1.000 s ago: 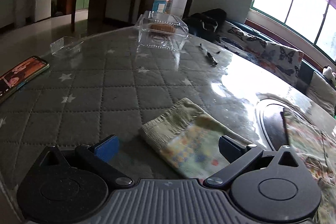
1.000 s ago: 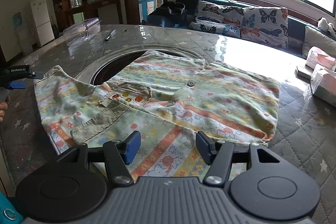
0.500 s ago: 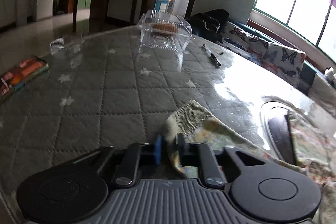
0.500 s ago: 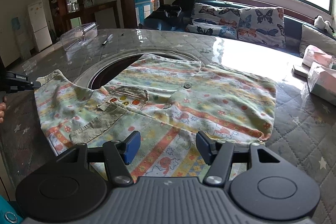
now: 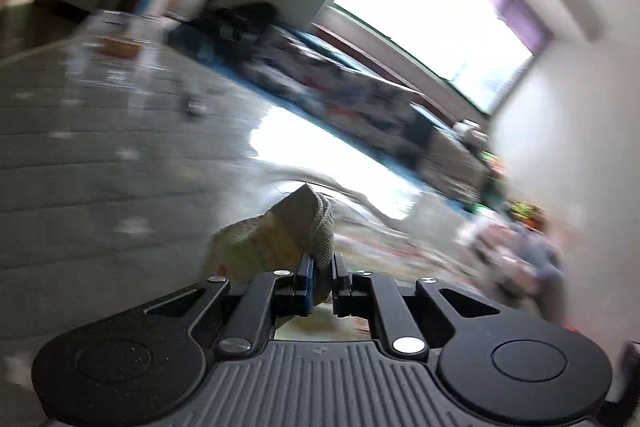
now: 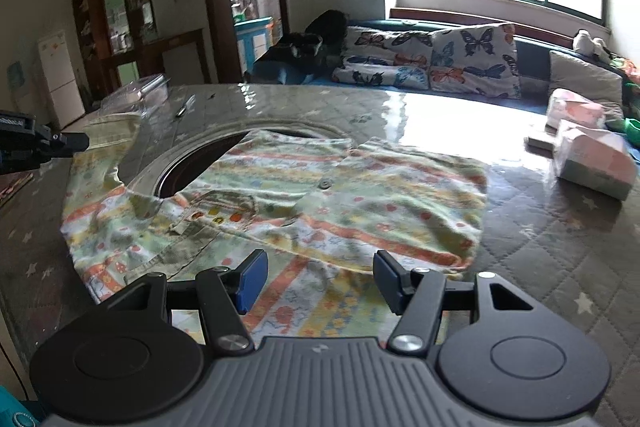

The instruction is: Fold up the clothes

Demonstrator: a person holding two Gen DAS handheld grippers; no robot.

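Observation:
A child's top [image 6: 320, 195] with pastel stripes and a floral print lies spread on the quilted table [image 6: 560, 267]. My left gripper [image 5: 322, 279] is shut on its ribbed sleeve cuff [image 5: 280, 231], which stands up out of the pads, lifted off the table. The left wrist view is blurred by motion. In the right wrist view that left gripper [image 6: 76, 141] shows at the far left, with the raised cuff [image 6: 116, 129] beside its tip. My right gripper [image 6: 320, 279] hovers open over the top's near hem, with nothing between its blue pads [image 6: 252, 279].
A round dark opening [image 6: 192, 167] in the table lies partly under the top. A clear plastic box [image 6: 140, 93] and a pen [image 6: 182, 109] sit at the back left. Tissue packs [image 6: 592, 163] stand at the right. A sofa with butterfly cushions [image 6: 432, 63] runs behind the table.
My left gripper went from open to shut on the sleeve cuff, then lifted it and swung to the right. The sleeve now rises off the table. My right gripper shifted only slightly.

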